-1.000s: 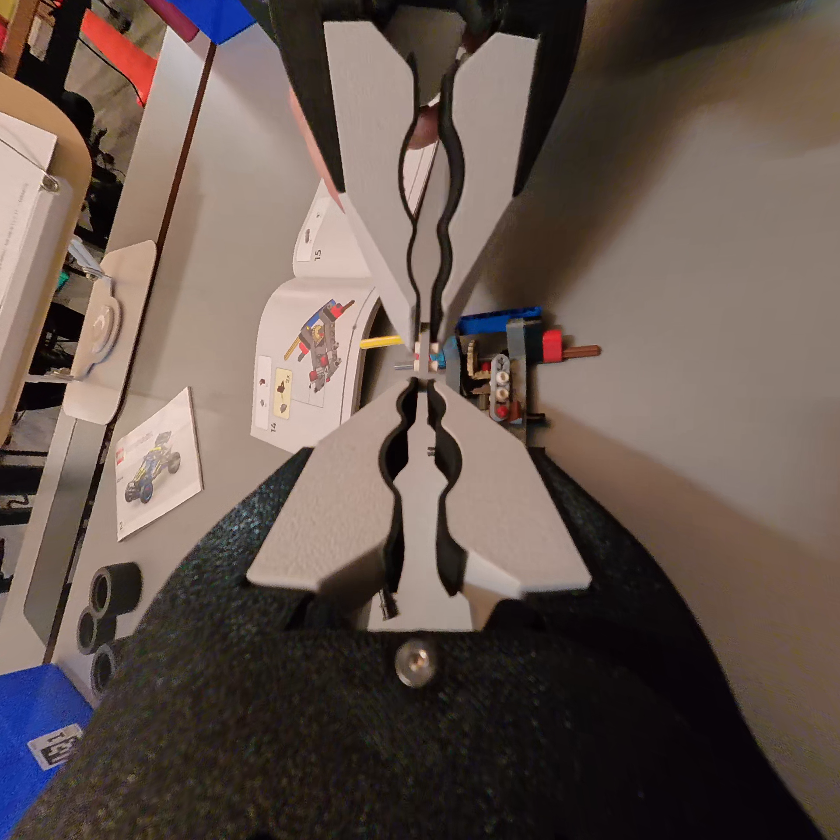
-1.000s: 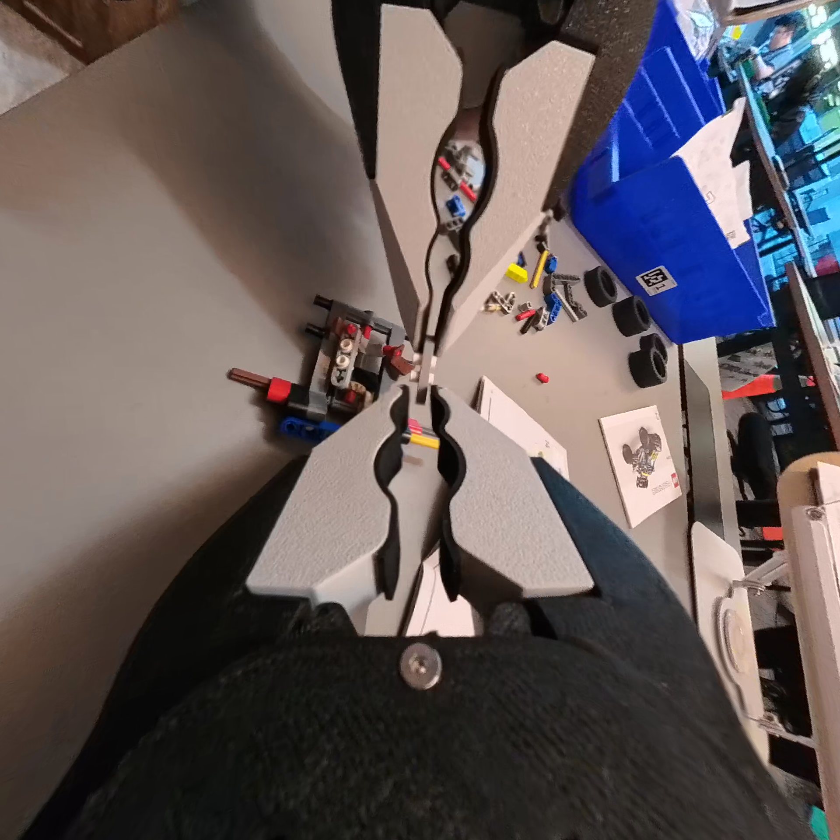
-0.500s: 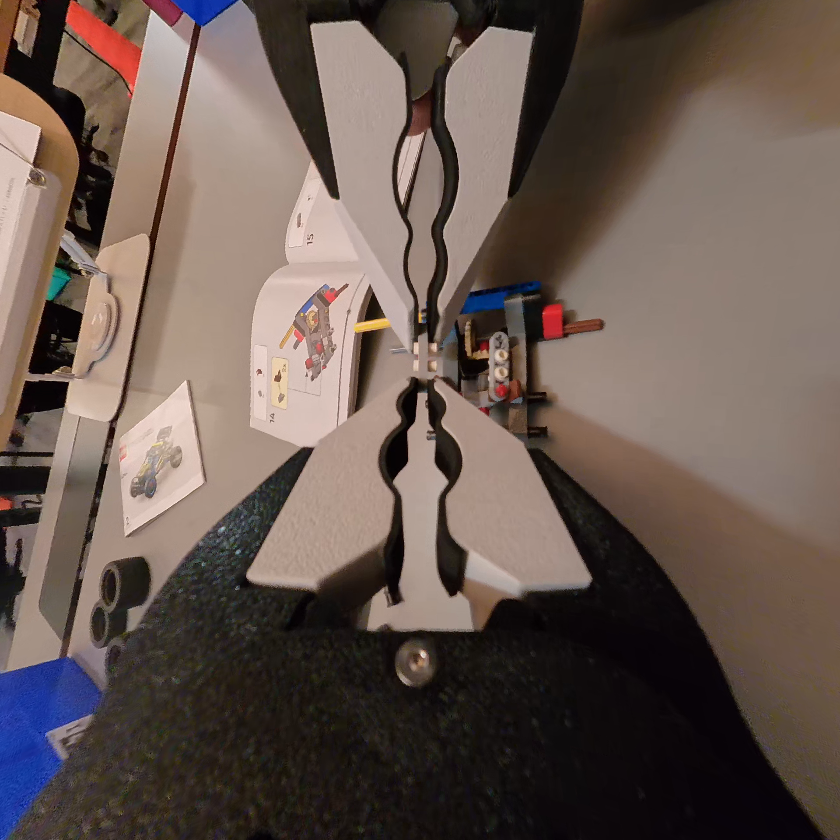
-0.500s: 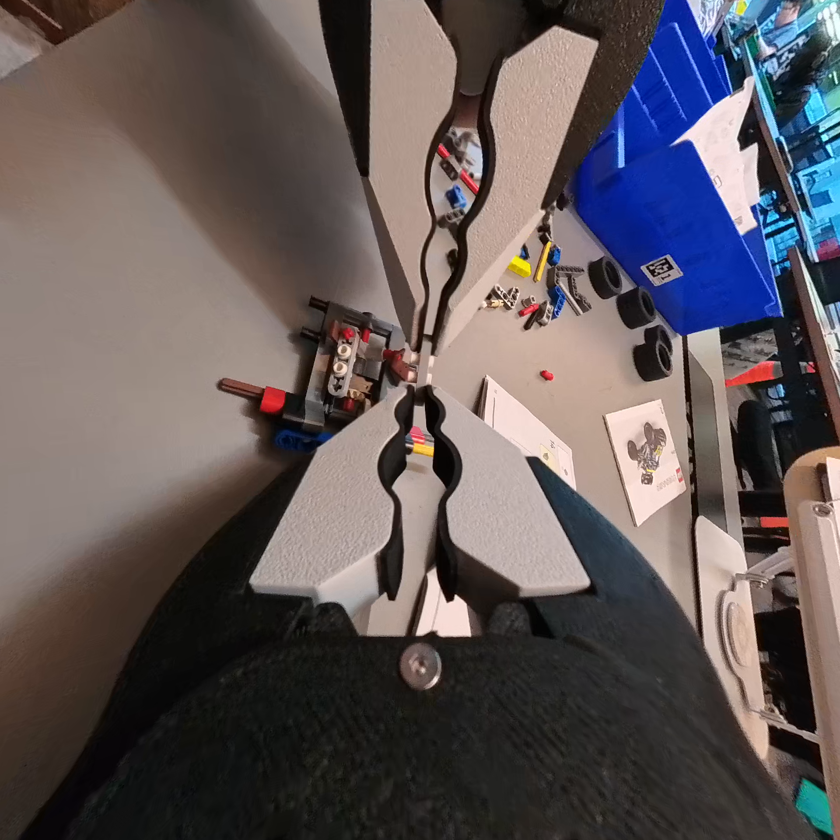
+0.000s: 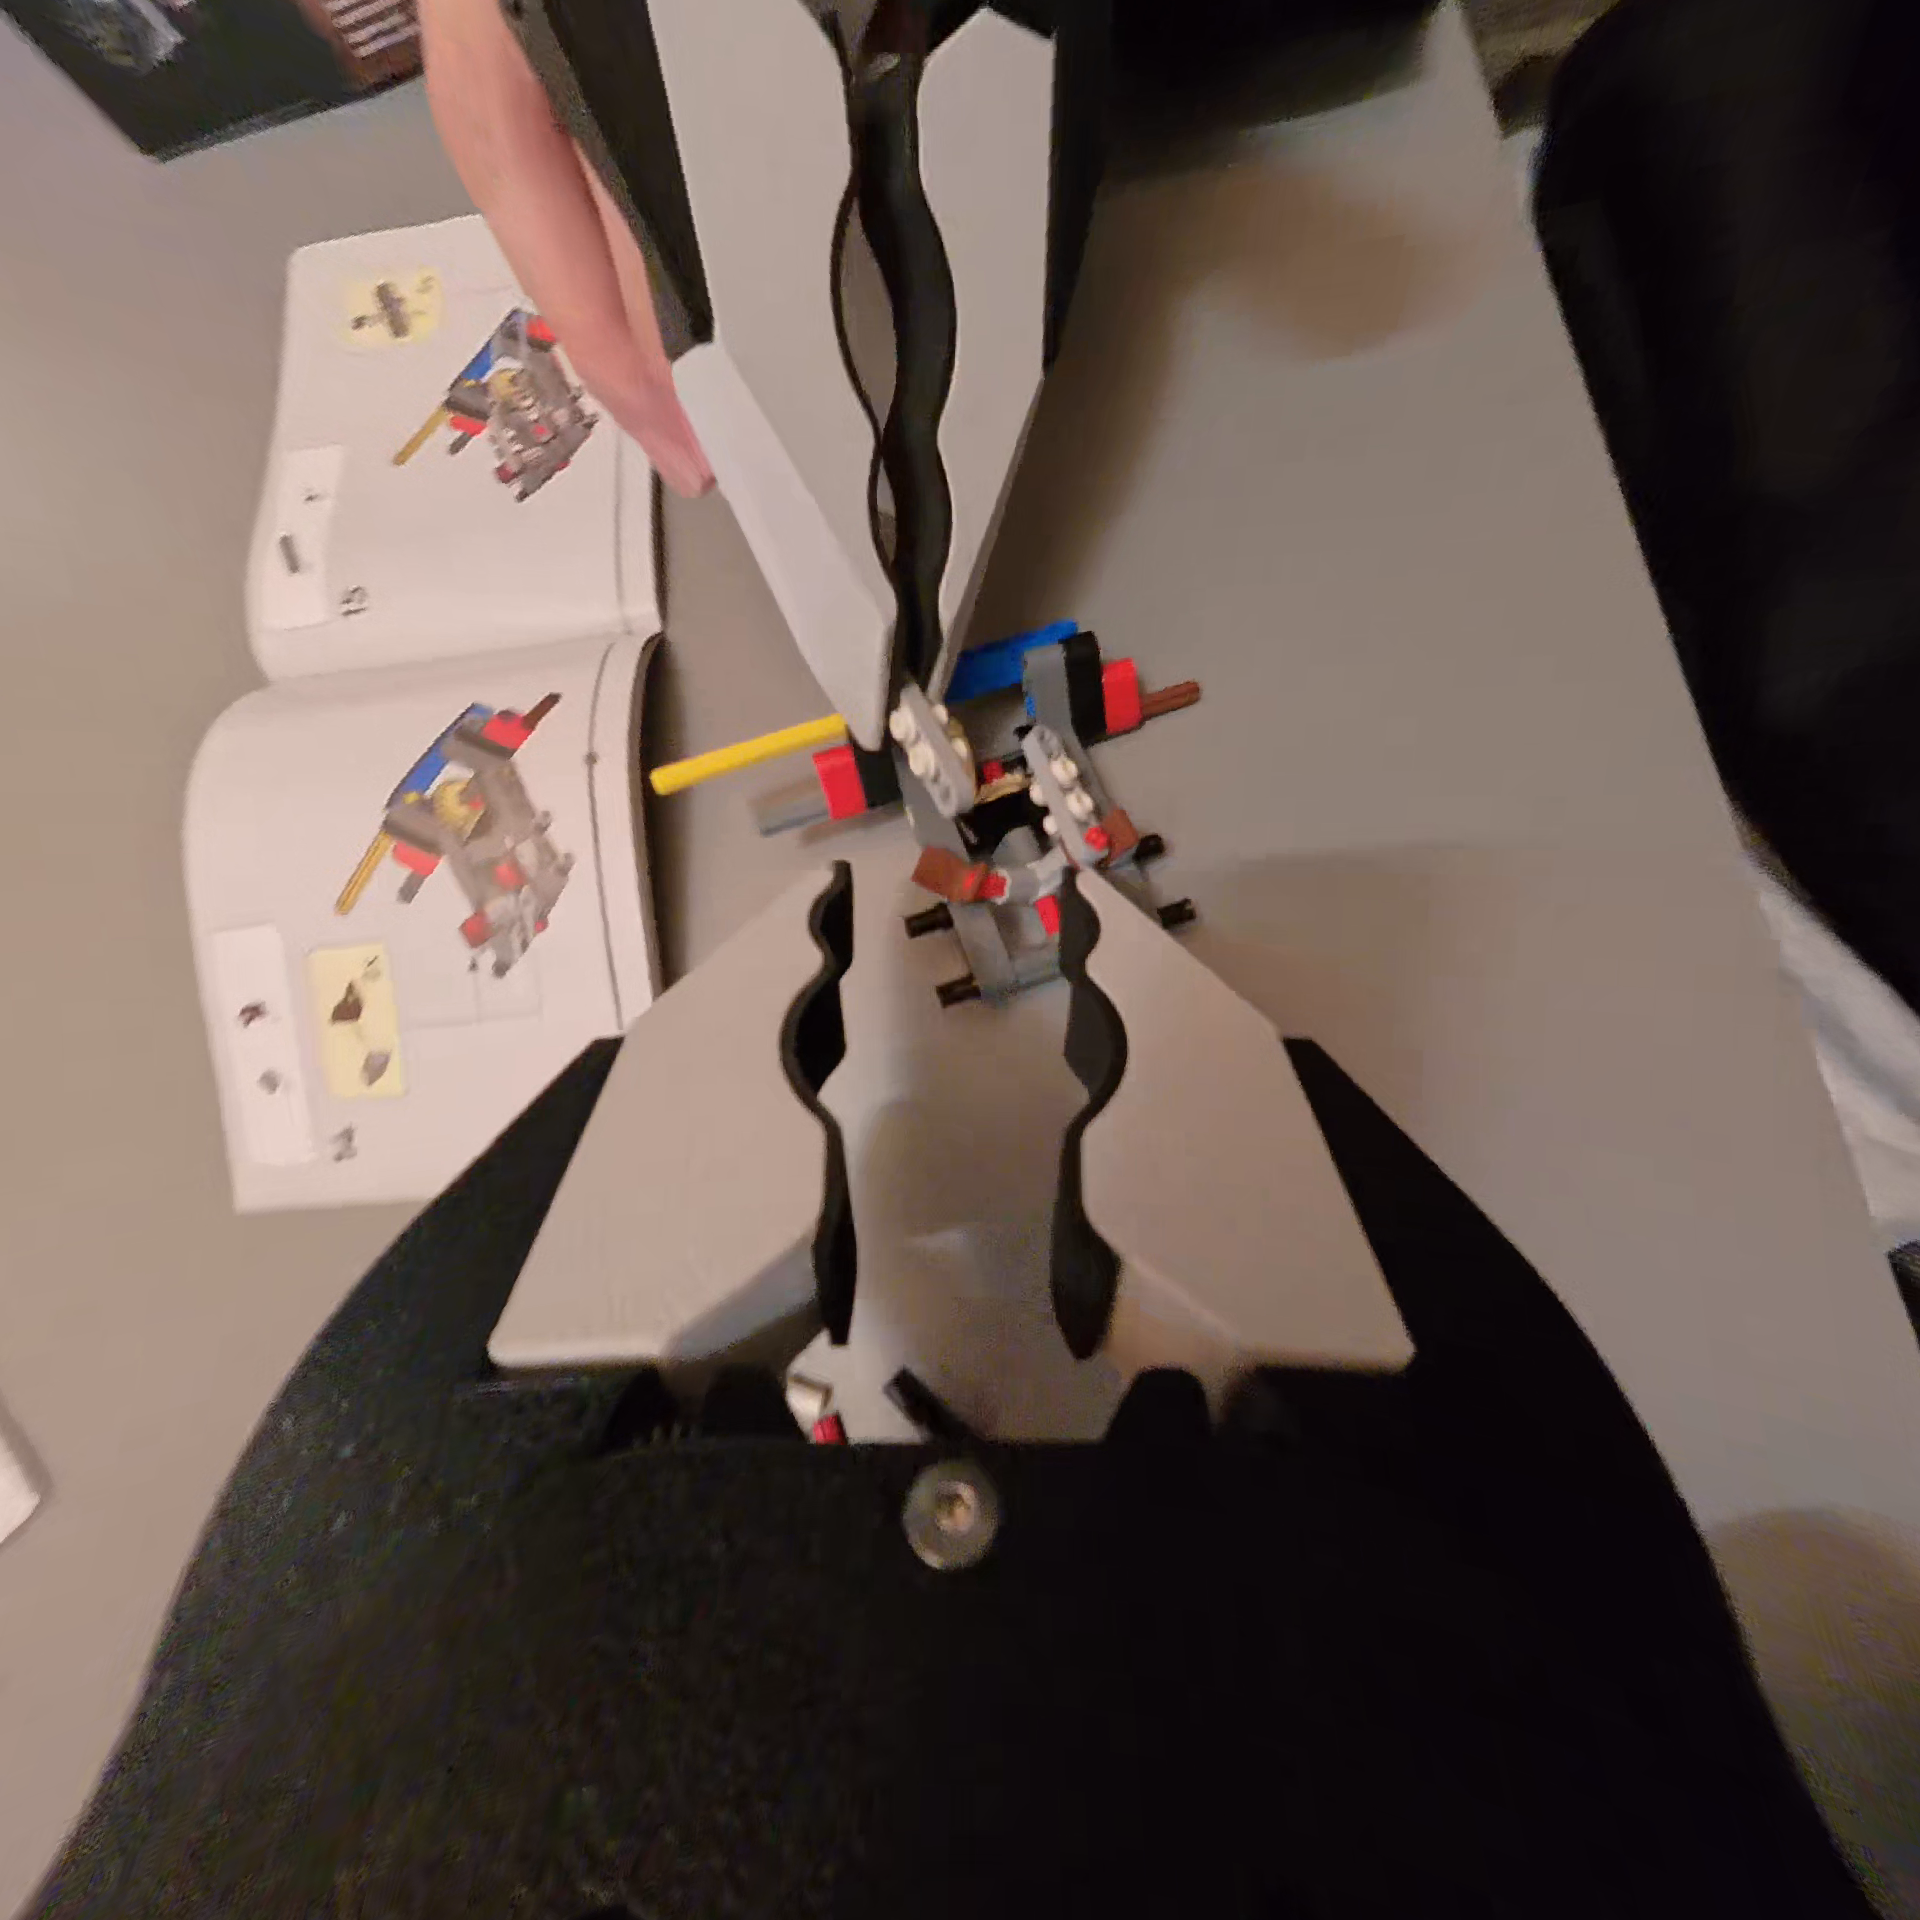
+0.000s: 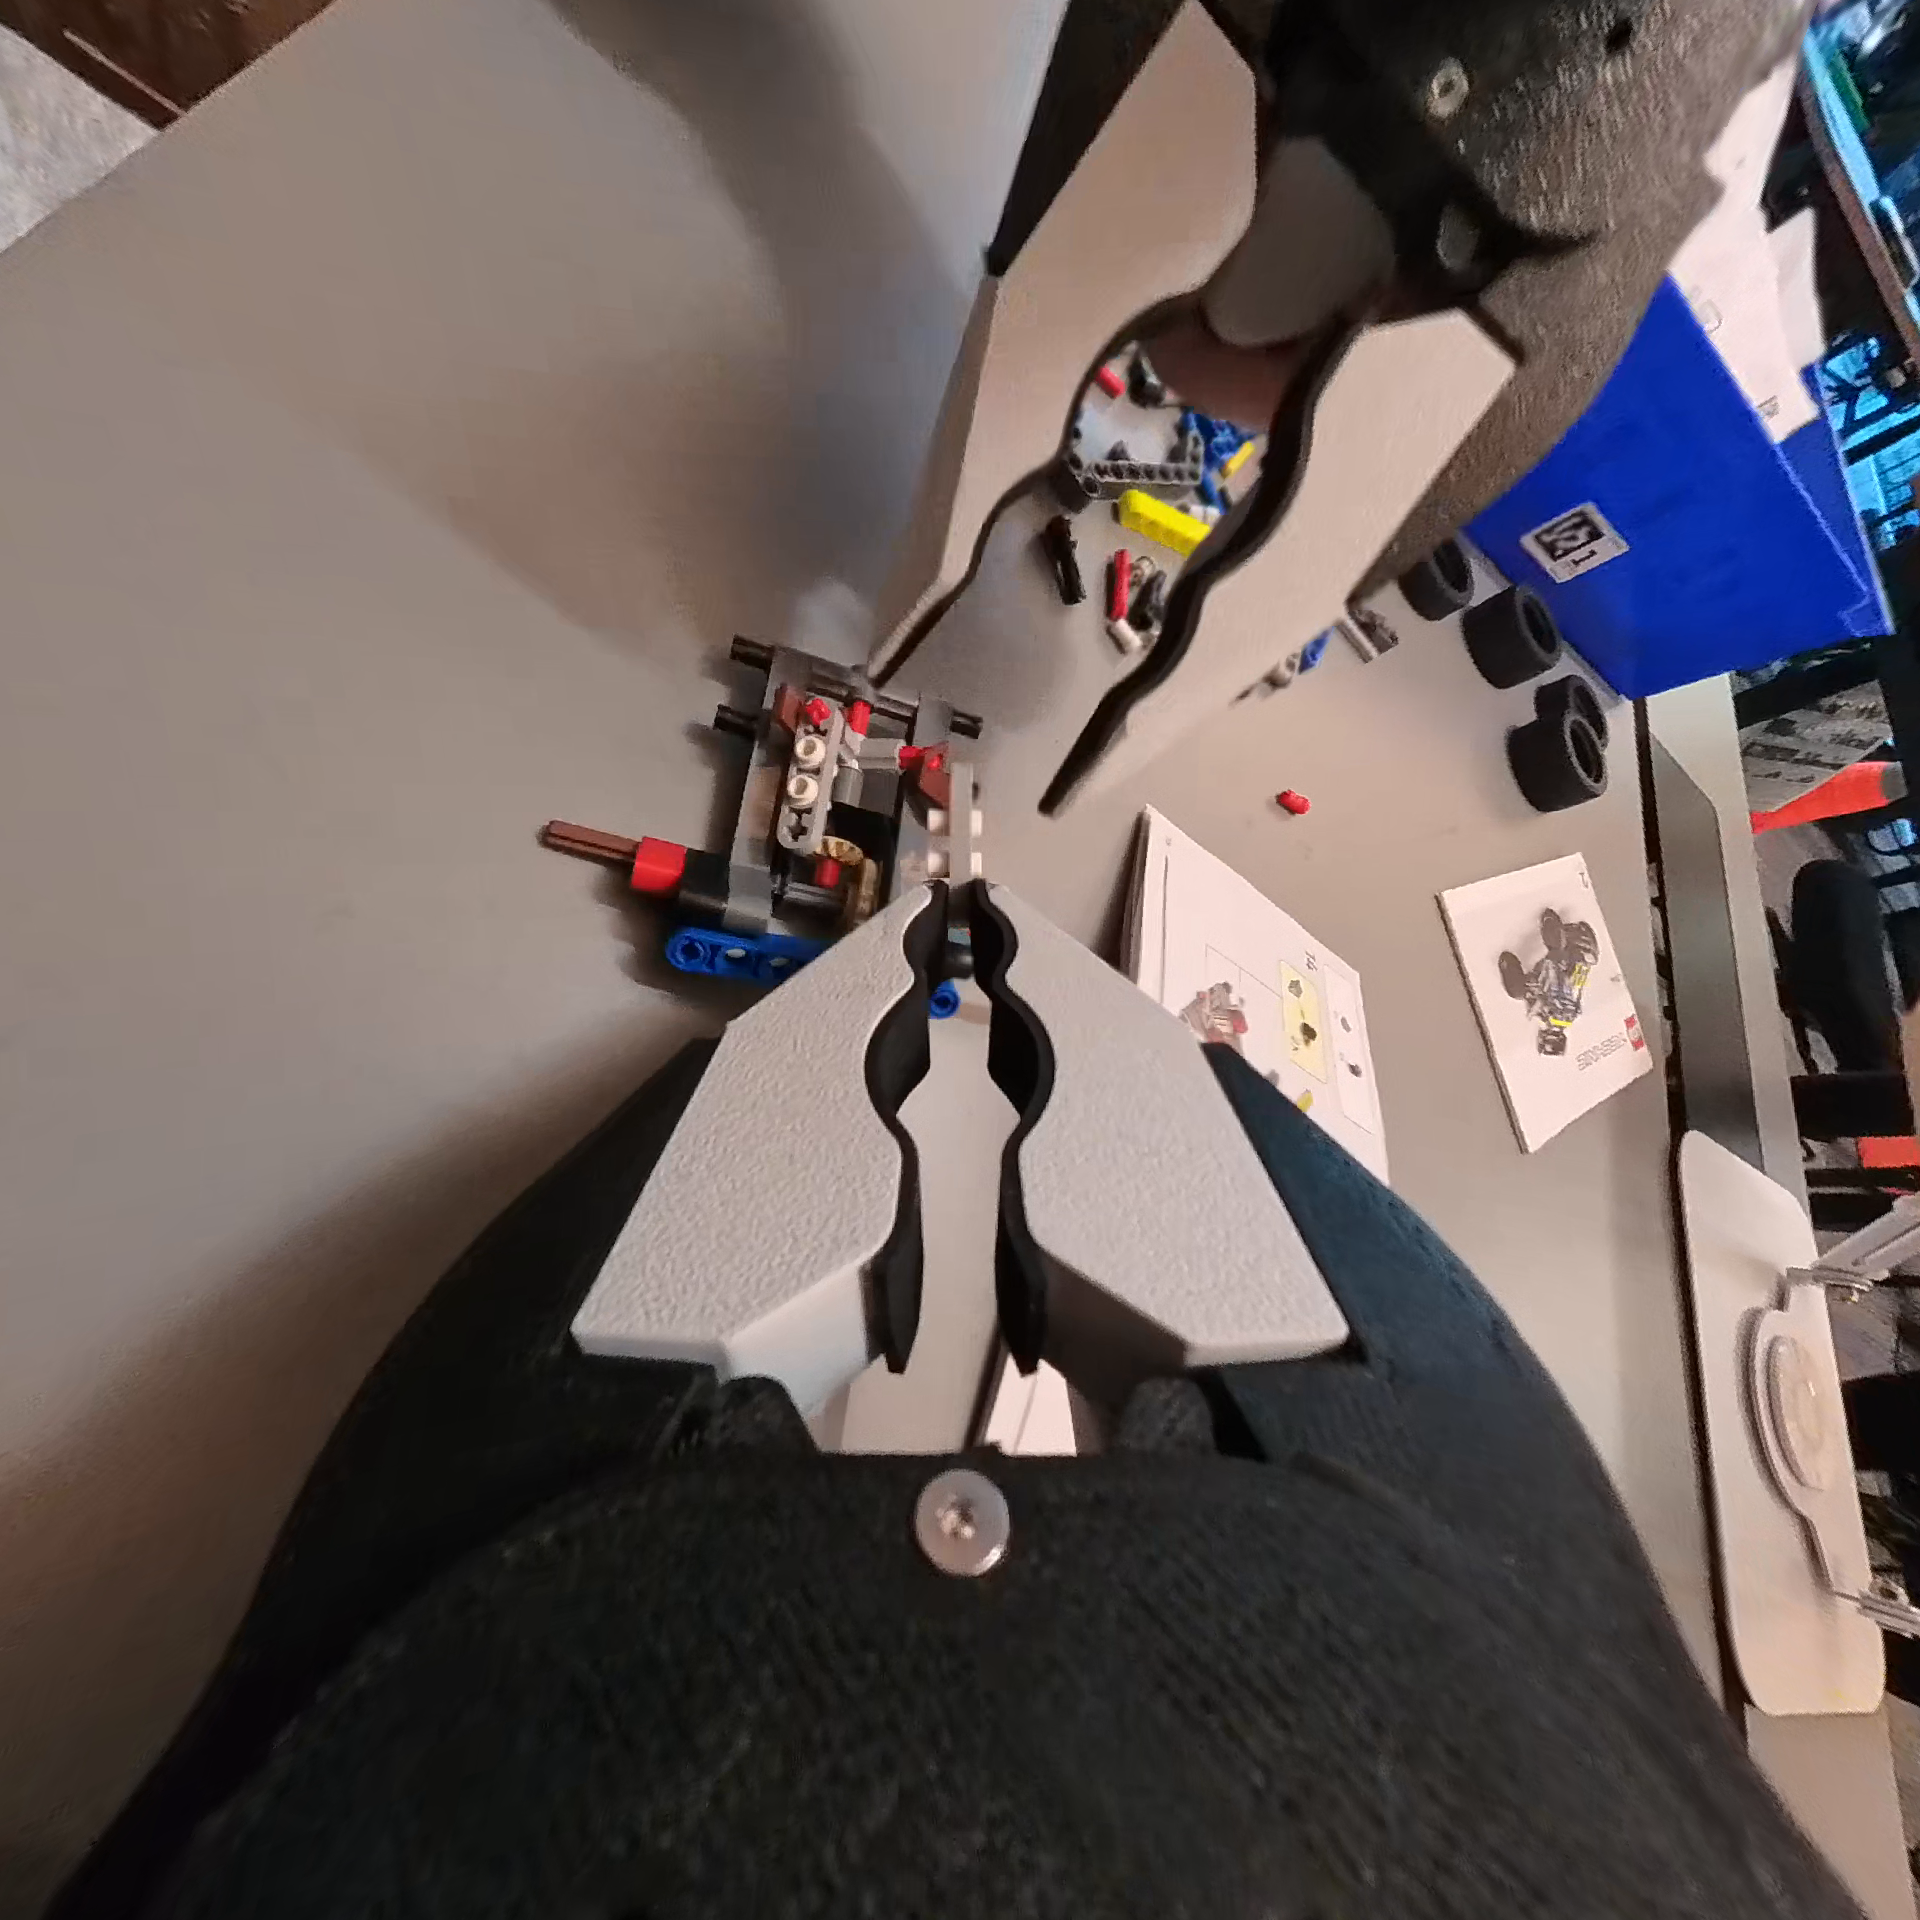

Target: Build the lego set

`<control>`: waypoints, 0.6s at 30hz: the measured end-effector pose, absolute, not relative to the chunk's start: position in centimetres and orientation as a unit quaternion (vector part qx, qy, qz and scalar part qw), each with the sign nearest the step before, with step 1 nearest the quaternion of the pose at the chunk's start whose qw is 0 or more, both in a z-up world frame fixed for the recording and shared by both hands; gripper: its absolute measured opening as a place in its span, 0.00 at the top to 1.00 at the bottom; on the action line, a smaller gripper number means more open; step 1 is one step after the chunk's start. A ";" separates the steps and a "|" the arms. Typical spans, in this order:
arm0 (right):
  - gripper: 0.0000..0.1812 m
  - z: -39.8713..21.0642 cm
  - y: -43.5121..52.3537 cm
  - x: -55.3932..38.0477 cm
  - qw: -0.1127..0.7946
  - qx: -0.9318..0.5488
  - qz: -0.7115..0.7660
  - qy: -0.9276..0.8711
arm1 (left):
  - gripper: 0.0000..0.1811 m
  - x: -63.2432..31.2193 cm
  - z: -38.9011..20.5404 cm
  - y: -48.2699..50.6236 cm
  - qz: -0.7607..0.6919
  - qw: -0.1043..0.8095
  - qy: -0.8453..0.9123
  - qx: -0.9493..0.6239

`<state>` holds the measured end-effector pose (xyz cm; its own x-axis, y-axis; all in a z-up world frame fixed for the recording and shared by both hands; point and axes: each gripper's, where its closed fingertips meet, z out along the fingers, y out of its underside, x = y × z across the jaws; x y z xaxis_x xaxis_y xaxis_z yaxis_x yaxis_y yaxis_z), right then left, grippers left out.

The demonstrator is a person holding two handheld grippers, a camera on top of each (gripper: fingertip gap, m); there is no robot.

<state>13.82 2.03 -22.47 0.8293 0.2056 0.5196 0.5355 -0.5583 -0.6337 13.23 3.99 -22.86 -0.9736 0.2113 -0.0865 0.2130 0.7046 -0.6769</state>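
The part-built lego chassis (image 5: 1039, 831) lies on the grey table: grey frame, blue beam, red bushes, a yellow axle (image 5: 748, 758) and a brown axle. It also shows in the right wrist view (image 6: 810, 800). My right gripper (image 6: 956, 894) is shut on a light grey beam with white pins (image 6: 961, 821) and holds it against the chassis's side. In the left wrist view the right gripper (image 5: 914, 675) comes in from the top with that beam (image 5: 930, 758). My left gripper (image 5: 961, 878) is open and empty, its jaws either side of the chassis's near end. It also shows in the right wrist view (image 6: 964, 740).
An open instruction booklet (image 5: 416, 831) lies left of the chassis, with a small leaflet (image 6: 1538, 997) beyond it. Loose parts (image 6: 1153, 520), a small red piece (image 6: 1291, 800), several black tyres (image 6: 1538, 686) and a blue bin (image 6: 1683, 499) are farther off. A person's hand (image 5: 582, 312) holds the right gripper. Both grippers' tips are roughly 15 centimeters from the small red piece (image 6: 1291, 800).
Both grippers were shut tip to tip on the small grey piece. My left gripper has let go and opened. Both have dropped closer to the chassis, the right still holding the beam.
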 end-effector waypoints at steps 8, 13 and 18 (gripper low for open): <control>1.00 -23.2 2.3 13.5 0.416 -0.865 -0.185 -0.211 | 0.89 12.8 -23.8 3.6 -0.355 -0.002 0.925 0.138; 1.00 -23.6 2.5 13.4 0.419 -0.868 -0.173 -0.203 | 0.91 13.0 -23.5 4.3 -0.347 0.044 0.928 0.127; 1.00 -23.6 2.6 13.3 0.421 -0.868 -0.170 -0.202 | 0.93 12.2 -22.9 4.8 -0.368 0.063 0.921 0.111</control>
